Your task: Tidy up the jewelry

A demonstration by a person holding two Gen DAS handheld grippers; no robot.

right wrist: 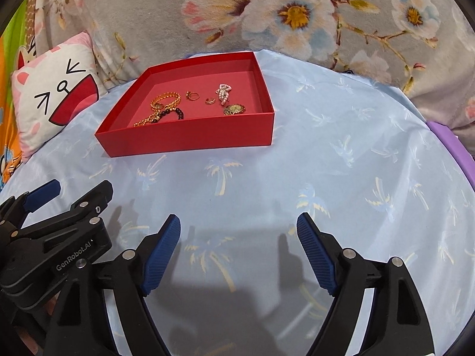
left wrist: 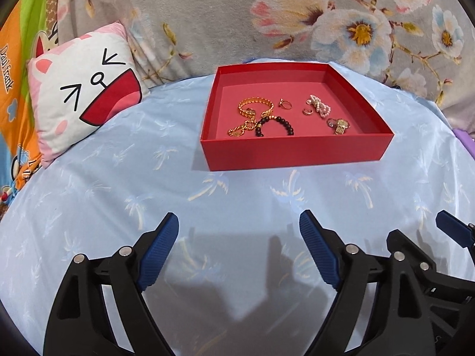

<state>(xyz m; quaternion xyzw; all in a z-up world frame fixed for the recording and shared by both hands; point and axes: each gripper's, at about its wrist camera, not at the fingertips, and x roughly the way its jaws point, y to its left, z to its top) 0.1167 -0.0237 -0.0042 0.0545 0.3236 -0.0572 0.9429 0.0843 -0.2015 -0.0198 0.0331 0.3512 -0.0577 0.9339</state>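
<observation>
Left wrist view shows the left gripper (left wrist: pixel 239 228) with its blue-padded fingers (left wrist: pixel 161 252) spread wide and holding nothing, hovering over a pale blue sheet (left wrist: pixel 118 195) printed with palm trees. Well ahead of the fingers, slightly right of centre, sits a shallow red tray (left wrist: pixel 297 152) that holds all the jewelry: a gold bangle (left wrist: pixel 255 106) at the left, a gold chain (left wrist: pixel 242 129) and a black bead bracelet (left wrist: pixel 274 124) nearer the front wall, a small ring (left wrist: pixel 284 104) and another ring (left wrist: pixel 308 111) in the middle, a pearl piece (left wrist: pixel 320 105) toward the right, and a gold watch (left wrist: pixel 340 125) at the front right. The chain touches the bead bracelet; the rings lie apart. A cat-face cushion (left wrist: pixel 86 89) leans at the tray's left, and a grey floral blanket (left wrist: pixel 326 14) rises behind. In the right wrist view, the right gripper (right wrist: pixel 238 230) is likewise released, fingers (right wrist: pixel 316 252) parted and empty, with the tray (right wrist: pixel 190 136) ahead and to their left, well apart. The two grippers sit side by side, near each other.
</observation>
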